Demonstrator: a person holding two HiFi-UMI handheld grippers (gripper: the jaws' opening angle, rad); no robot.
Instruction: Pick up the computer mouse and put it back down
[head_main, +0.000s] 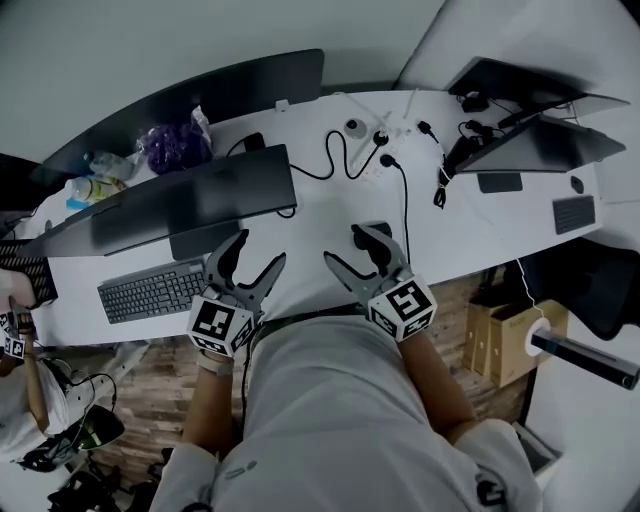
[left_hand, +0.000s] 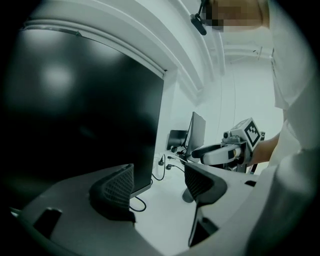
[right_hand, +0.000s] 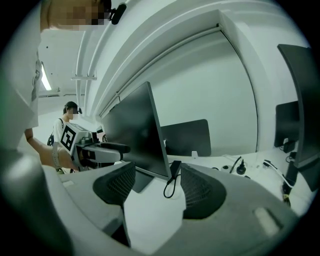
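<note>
Right claw (head_main: 345, 246): released, empty, poised to grab.
Left claw (head_main: 258, 250): released, idle alongside.
Mouse (left_hand: 188, 195): seemingly just under Right claw.

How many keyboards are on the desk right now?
2. The left keyboard lies at the desk's near edge, in front of the big monitor; the right keyboard sits at the far right end. Others may be hidden behind monitors.
</note>
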